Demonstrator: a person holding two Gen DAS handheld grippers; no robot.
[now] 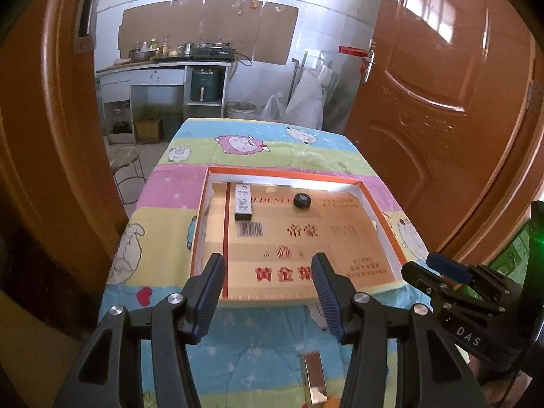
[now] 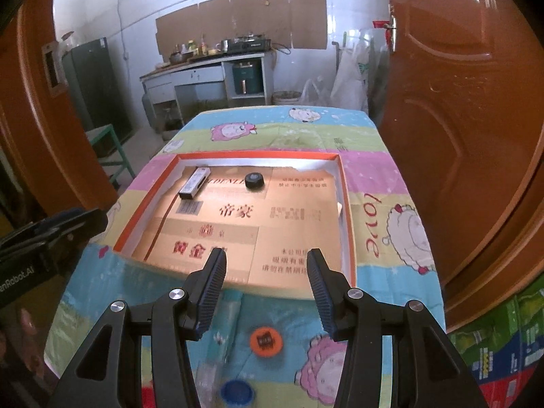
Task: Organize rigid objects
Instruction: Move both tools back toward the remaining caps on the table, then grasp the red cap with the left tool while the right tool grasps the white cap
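While two items lie inside, one tray (image 1: 384, 219) shows.

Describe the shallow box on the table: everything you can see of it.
The box is a wide, shallow rectangular tray with orange rims and white inner walls, lying flat and open on the cartoon-print cloth. A tan cardboard sheet printed with red characters and a barcode lines its floor. At its far end lie a slim white-and-black stick and a round black cap, apart from each other. Neither claw touches it.
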